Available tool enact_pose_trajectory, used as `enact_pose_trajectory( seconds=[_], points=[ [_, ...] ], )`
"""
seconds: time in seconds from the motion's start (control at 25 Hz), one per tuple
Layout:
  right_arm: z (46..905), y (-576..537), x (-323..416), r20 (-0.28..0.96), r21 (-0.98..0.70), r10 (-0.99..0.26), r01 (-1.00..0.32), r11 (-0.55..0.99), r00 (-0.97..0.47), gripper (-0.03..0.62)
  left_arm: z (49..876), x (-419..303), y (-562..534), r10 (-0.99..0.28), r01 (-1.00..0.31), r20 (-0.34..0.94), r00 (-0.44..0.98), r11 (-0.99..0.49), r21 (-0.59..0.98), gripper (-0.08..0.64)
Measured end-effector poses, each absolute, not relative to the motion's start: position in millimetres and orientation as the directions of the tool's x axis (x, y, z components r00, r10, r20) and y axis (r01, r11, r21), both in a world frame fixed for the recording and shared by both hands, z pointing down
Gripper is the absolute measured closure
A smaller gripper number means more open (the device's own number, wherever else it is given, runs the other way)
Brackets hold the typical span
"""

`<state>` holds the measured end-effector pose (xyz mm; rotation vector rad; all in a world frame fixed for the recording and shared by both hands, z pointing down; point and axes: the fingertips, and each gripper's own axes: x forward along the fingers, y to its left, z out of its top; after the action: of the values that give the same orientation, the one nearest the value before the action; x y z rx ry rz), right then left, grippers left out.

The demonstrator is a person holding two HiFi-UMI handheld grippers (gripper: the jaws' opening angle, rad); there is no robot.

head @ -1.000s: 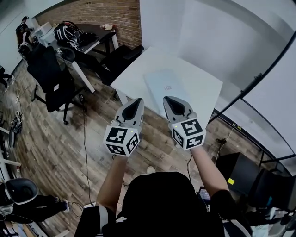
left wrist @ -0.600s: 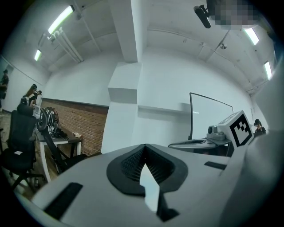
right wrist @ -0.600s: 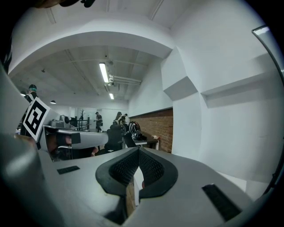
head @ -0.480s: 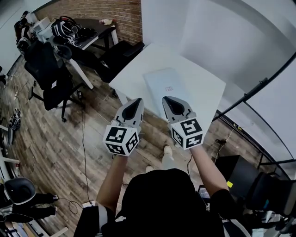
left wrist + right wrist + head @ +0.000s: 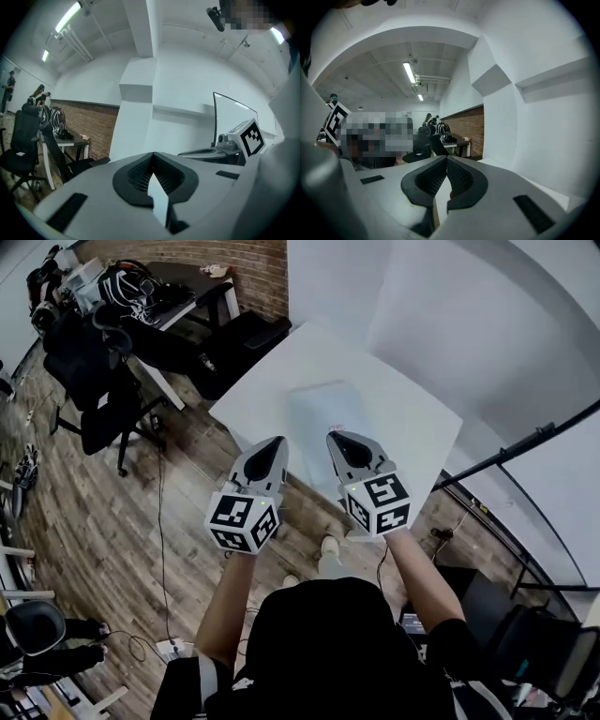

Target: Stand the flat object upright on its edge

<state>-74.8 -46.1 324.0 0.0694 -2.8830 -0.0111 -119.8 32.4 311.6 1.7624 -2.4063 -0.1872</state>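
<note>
Lying flat on table (image 5: 412,418), seen only from head view, flat object (image 5: 319,423); left gripper (image 5: 271,446), right gripper (image 5: 338,440) fingers closed, empty.

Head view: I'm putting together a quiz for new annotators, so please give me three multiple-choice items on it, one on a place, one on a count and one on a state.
1. Where is the flat object?
A. Lying flat on the white table
B. On the wooden floor
C. On a black chair

2. How many tools does the person hold?
A. One
B. Two
C. Three

3. How do the left tool's jaws stand?
A. Wide apart
B. Shut on the flat object
C. Shut, with nothing between them

Answers:
1. A: the pale rectangle lies flat on the tabletop, ahead of both tools.
2. B: the left tool and the right tool show side by side, one in each hand.
3. C: the left gripper view shows the pads meeting with nothing between them.
</note>
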Motion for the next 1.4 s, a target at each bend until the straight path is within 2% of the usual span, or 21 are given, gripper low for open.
enact_pose_trajectory(
  seconds=[0.68,1.4],
  points=[
    [400.7,-100.2,-99.7,0.402,-0.048,0.028,0.010,0.999,-0.915,0.552,395.2,-138.5,-14.0,-0.927,-0.881,0.180,-0.329,0.370,0.295,0.549],
    [484.3,-136.1,-98.4,0.572,-0.114,0.051,-0.017,0.993,-0.819,0.551,476.6,-129.5,-35.5,-0.912,-0.844,0.291,-0.289,0.386,0.372,0.549]
  ],
)
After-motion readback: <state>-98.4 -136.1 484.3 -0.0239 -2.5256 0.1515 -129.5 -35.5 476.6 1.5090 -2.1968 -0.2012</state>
